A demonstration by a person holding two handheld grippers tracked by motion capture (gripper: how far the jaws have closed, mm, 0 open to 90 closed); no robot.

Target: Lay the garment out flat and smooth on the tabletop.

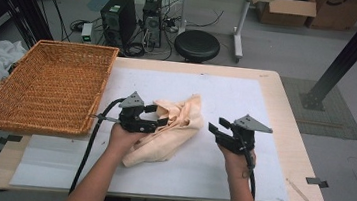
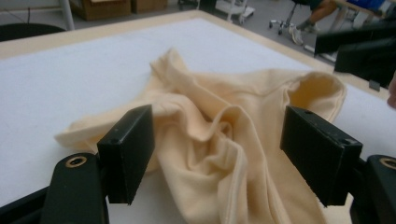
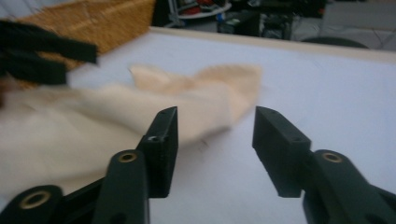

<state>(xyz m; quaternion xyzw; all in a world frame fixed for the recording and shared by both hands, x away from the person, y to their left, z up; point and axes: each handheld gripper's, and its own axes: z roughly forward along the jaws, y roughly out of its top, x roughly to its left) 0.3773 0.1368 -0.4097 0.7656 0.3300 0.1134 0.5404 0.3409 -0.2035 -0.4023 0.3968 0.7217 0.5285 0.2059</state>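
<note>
— White sheeting covers the pale wooden table (image 1: 287, 99) in front of me, and a rectangular woven wicker basket (image 1: 49, 87) sits at its left end, partly over the edge.

— Where is the cloth?

— A crumpled cream-yellow cloth garment (image 1: 173, 130) lies near the middle of the sheet, just right of the basket and apart from it.

— And your left tool?

— I hold my left gripper (image 1: 157, 117) low over the cloth. In the left gripper view the jaws of this gripper (image 2: 217, 156) stand wide, with folds of the fabric between them; the pads press on nothing.

— The right one?

— My right gripper (image 1: 216, 127) sits just beside the garment's right edge, jaws parted. In the right gripper view it (image 3: 215, 147) has bare white sheet between the jaws, the cloth (image 3: 140, 107) near the left jaw.
</note>
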